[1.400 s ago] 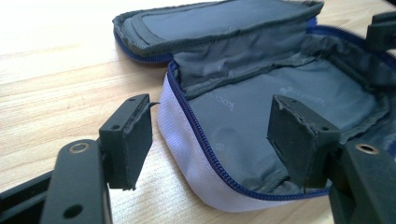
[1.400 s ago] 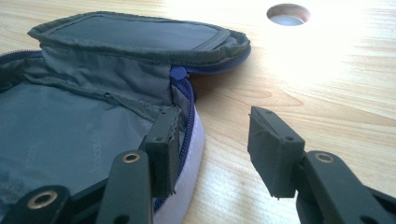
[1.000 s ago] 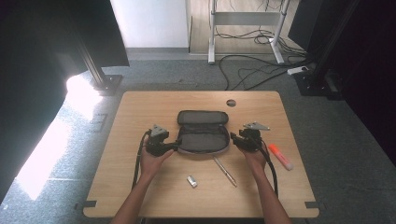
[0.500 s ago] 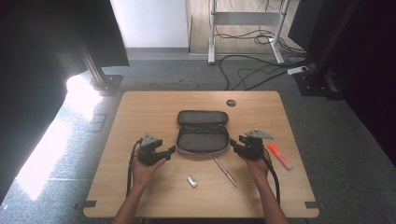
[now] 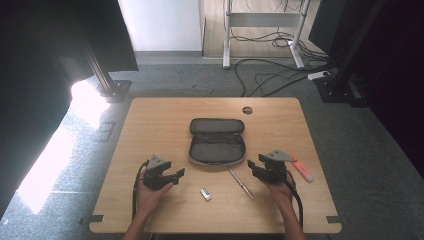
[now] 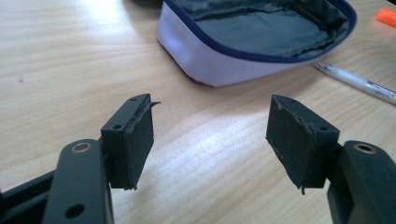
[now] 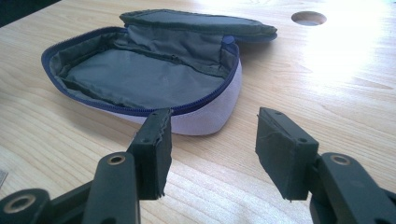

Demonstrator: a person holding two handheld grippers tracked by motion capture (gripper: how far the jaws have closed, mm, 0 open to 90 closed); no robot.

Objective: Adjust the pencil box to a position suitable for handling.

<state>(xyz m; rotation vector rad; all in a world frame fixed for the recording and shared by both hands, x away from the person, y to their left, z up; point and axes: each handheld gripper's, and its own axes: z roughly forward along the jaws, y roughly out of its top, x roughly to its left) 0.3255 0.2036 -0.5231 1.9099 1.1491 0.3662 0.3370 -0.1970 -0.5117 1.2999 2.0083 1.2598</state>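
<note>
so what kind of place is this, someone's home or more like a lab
More likely a lab or office workroom: a plain wooden table on grey carpet, loose cables by a metal desk frame, and dark equipment stands at the sides.

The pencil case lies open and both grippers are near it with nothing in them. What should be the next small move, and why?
Probably the right gripper should move toward the pen, which lies on the table just in front of the open pencil case, close to that gripper. Its jaws have just been opening with nothing between them, and the case is empty, so picking up the pen to put it in seems the likely next step.
</note>
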